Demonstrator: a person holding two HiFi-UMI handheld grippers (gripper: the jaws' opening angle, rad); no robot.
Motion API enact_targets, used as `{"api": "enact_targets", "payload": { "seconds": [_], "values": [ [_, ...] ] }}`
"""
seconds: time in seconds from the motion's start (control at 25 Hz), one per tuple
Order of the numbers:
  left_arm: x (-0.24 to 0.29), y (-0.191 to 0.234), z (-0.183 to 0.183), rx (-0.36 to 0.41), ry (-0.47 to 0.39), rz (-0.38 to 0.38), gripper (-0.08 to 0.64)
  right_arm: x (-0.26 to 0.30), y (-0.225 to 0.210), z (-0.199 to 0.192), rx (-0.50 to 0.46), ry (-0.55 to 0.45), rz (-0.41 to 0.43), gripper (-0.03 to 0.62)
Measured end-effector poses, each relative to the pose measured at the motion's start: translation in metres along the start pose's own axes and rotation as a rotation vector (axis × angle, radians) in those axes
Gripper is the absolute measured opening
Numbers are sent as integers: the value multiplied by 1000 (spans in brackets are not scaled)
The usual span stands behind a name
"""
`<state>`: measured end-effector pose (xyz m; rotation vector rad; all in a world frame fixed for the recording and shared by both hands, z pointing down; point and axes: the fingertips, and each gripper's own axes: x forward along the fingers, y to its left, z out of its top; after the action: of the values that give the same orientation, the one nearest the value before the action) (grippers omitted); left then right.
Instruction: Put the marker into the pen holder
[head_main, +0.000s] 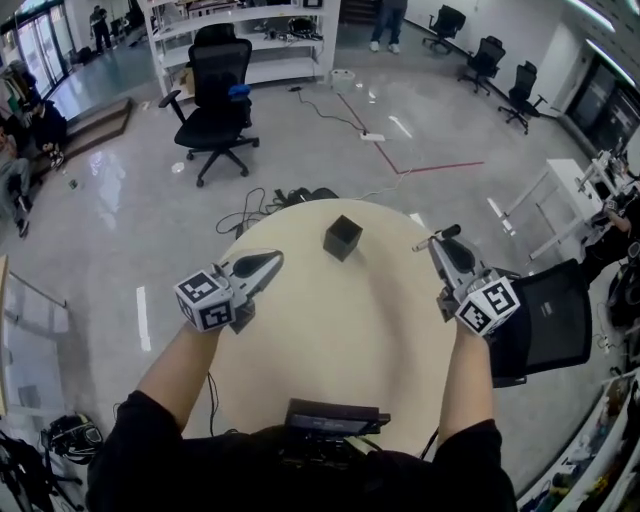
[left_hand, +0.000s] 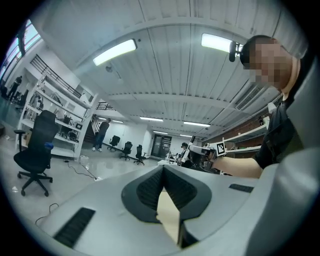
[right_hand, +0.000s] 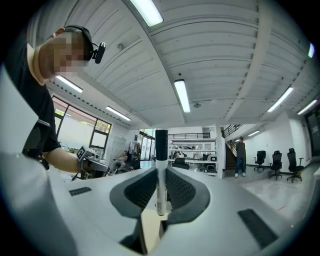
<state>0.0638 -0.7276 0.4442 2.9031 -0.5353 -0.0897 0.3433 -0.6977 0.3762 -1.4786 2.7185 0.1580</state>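
Note:
The pen holder (head_main: 342, 238), a small black cube, stands on the far part of the round beige table (head_main: 340, 330). The marker (head_main: 443, 235) is white with a black cap; my right gripper (head_main: 437, 244) is shut on it, right of the holder above the table's right edge. In the right gripper view the marker (right_hand: 161, 170) stands upright between the jaws, cap on top. My left gripper (head_main: 274, 260) hovers left of the holder with its jaws together and nothing in them. The left gripper view shows those closed pads (left_hand: 150, 187) meeting.
A black device (head_main: 335, 415) lies at the table's near edge. A black office chair (head_main: 218, 95) stands on the floor beyond the table, with cables (head_main: 250, 212) near the far rim. Another black chair (head_main: 548, 318) is close at the right, and a white desk (head_main: 560, 195) behind it.

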Motion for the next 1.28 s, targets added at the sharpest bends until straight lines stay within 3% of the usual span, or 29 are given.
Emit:
{"api": "enact_targets", "payload": {
  "seconds": [0.24, 0.44, 0.64, 0.88, 1.28],
  "values": [
    [44, 76, -55, -51, 39, -5, -4, 82, -47, -97, 120, -8, -93, 67],
    [61, 121, -116, -127, 82, -3, -3, 144, -47, -173, 147, 49, -60, 67],
    [65, 144, -165, -149, 108, 6, -3, 169, -41, -233, 135, 97, -15, 67],
    [74, 153, -198, -178, 119, 15, -3, 180, -41, -264, 108, 110, 14, 67],
    [92, 147, -222, -185, 121, -16, -3, 182, -28, -301, 76, 163, 51, 67]
  ]
}}
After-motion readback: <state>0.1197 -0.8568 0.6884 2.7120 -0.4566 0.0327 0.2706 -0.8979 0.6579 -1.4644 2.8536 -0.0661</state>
